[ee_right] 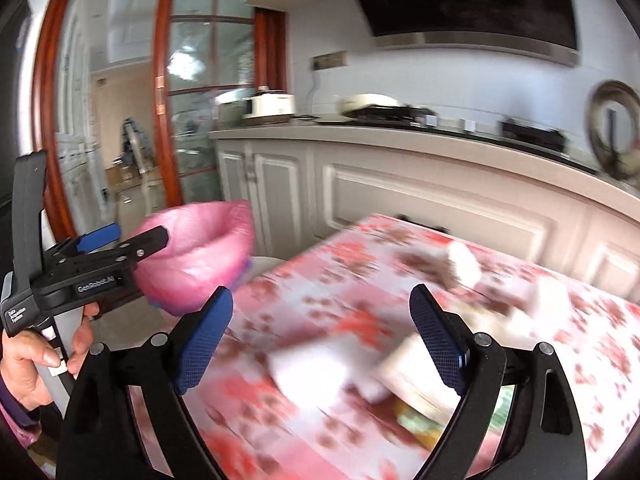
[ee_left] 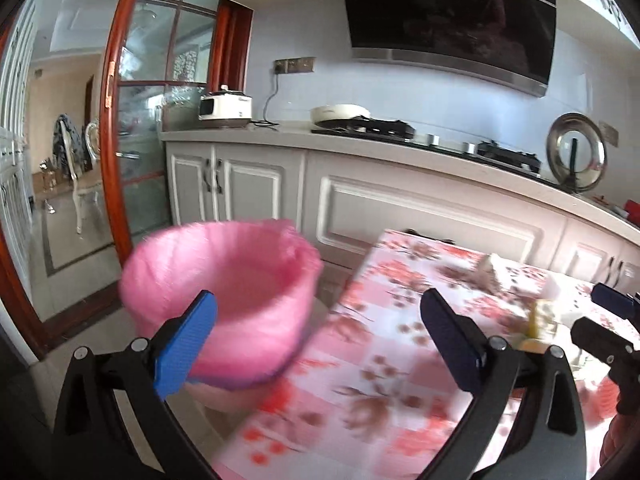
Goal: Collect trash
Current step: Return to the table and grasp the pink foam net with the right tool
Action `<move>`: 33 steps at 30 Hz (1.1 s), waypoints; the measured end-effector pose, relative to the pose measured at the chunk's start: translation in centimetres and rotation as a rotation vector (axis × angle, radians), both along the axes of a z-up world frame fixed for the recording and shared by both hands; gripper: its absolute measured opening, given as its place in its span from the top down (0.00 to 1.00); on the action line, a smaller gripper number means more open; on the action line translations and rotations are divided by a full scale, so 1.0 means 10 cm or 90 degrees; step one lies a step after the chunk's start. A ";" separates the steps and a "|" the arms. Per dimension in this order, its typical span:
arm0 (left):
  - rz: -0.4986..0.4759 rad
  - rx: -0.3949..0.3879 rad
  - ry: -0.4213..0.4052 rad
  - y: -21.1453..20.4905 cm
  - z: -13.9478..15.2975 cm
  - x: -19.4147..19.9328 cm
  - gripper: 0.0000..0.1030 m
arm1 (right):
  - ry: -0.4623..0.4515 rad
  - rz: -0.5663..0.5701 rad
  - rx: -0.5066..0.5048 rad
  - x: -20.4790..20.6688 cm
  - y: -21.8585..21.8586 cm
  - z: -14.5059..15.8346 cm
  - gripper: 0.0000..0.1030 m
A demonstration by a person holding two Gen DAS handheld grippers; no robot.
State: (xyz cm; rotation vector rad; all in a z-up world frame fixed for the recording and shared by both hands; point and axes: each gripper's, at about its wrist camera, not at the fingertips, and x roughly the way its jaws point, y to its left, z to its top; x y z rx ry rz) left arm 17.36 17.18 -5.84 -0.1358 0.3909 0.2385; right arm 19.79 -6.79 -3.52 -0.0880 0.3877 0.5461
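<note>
A bin lined with a pink bag [ee_left: 224, 304] stands beside the table's left edge; it also shows in the right wrist view [ee_right: 200, 256]. My left gripper [ee_left: 316, 340] is open and empty, above the table's corner next to the bin. My right gripper [ee_right: 322, 336] is open and empty, above blurred trash on the floral tablecloth: a white crumpled tissue [ee_right: 308, 372], a pale wrapper [ee_right: 412, 376] and a white scrap [ee_right: 464, 264]. In the left wrist view, a yellowish scrap [ee_left: 540, 320] and a crumpled tissue [ee_left: 490, 272] lie on the table. My left gripper also shows in the right wrist view [ee_right: 124, 238].
The table [ee_left: 380, 360] has a pink floral cloth. Behind it runs a white kitchen counter [ee_left: 400, 148] with a cooker, a pan and a gas hob. A red-framed glass door [ee_left: 132, 120] is at the left. The right gripper's fingers [ee_left: 612, 304] show at the right edge.
</note>
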 end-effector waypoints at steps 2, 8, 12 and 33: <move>-0.023 -0.022 0.004 -0.19 -0.06 -0.02 0.05 | -0.005 -0.030 0.008 -0.10 -0.26 -0.01 0.18; -0.081 -0.043 0.031 -0.66 -0.23 -0.04 0.05 | -0.017 -0.098 0.010 -0.40 -0.91 -0.09 0.18; -0.137 -0.039 0.054 -0.98 -0.34 -0.04 0.05 | 0.008 -0.139 0.013 -0.52 -1.31 -0.26 0.18; -0.266 0.002 0.116 -1.90 -0.56 0.42 0.05 | 0.180 -0.253 0.017 -0.28 -1.95 -0.93 0.31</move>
